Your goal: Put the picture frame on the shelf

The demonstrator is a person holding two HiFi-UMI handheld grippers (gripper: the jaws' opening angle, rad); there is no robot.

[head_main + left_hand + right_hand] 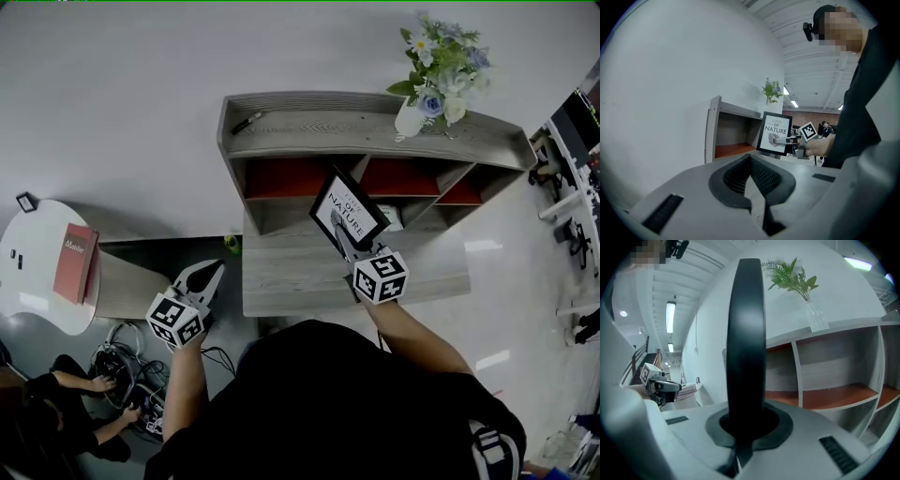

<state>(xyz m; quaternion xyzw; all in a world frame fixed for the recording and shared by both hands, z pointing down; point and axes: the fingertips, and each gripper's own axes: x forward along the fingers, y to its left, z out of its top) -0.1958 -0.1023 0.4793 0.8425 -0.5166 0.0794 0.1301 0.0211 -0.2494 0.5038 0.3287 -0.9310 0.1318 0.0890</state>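
Frame status, from where you sit?

— I have the picture frame (349,208) clamped by its lower part in my right tongs (339,232). It is up in the air in front of the shelf (319,122), over the lower ledge and short of the red-floored compartments. Its long axis stands roughly upright, leaning, with the print toward me.

And the left?

— My left tongs (214,274) hang well off to the left, beyond the shelf's end, tips together on nothing. Only the right is placed to do this. I judge the move is straight ahead into a compartment.

Anything you can't read?

— In my right gripper view the frame is a dark edge-on bar that covers the tips. I can't tell whether it has a back stand. The frame also hides part of the compartment behind it, including a small pale thing I can't make out.
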